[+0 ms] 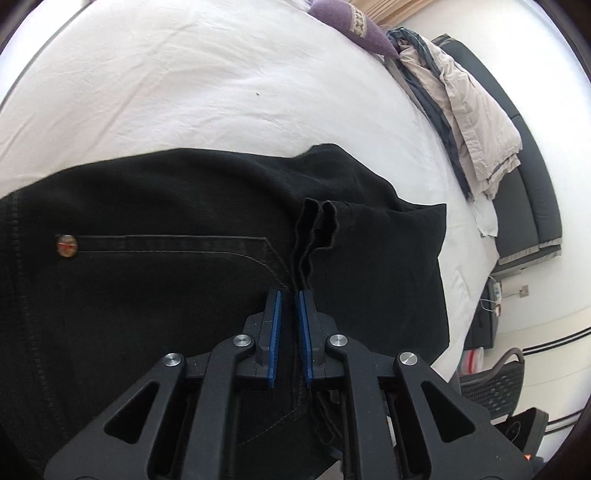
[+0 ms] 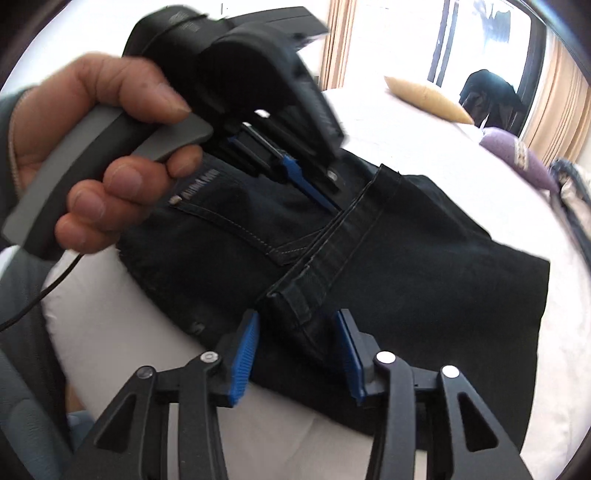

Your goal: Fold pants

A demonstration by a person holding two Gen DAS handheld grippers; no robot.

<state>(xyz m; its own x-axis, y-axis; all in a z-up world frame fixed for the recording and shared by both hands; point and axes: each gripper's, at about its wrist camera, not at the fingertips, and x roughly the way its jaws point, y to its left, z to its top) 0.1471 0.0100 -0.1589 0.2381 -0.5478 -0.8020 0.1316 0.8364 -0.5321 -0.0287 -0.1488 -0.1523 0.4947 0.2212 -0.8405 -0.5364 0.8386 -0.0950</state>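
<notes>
Black jeans [image 1: 147, 288] lie folded on the white bed [image 1: 166, 81]; a pocket with a rivet [image 1: 67, 246] faces up. My left gripper [image 1: 290, 295] is shut on the stacked leg hems [image 1: 317, 229], holding them over the seat of the jeans. In the right wrist view the jeans [image 2: 424, 277] lie across the bed, with the hem band [image 2: 332, 251] running diagonally. My right gripper [image 2: 297, 321] is open, its blue pads [image 2: 243, 354] on either side of the near end of the hem band. The left gripper [image 2: 321, 195], held in a hand [image 2: 92, 147], is at the far end.
A purple pillow [image 1: 354, 26] and a heap of beige and grey bedding [image 1: 465, 110] lie at the bed's far right edge. A dark sofa [image 1: 524, 177] and a mesh chair [image 1: 491, 380] stand beyond. A tan pillow [image 2: 424, 98] and a curtained window [image 2: 480, 44] are behind.
</notes>
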